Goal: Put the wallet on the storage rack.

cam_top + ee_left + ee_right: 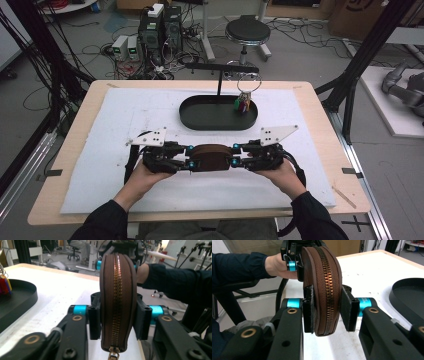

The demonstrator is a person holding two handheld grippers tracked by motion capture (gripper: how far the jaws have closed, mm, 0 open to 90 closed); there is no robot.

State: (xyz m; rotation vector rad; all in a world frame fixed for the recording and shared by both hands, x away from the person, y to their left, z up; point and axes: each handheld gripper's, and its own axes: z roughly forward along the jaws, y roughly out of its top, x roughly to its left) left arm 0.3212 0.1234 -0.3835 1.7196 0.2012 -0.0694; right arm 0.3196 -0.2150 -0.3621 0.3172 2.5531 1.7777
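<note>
- We hold the brown zippered pouch (210, 156) just above the worktop (115, 115), between our two tools.
- Our left tool (118, 317) clamps one end.
- Our right tool (327, 311) grips the other end.
- The black tray (200, 120) lies beyond the pouch.

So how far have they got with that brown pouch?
Done: the brown pouch is up off the white mat, one end between the jaws of the left gripper, the other between those of the right gripper. In hand: holding it on edge between them. Left: the zip looks fully closed, with its pull at the left gripper's end, so any opening has not begun. The black tray waits beyond.
</note>
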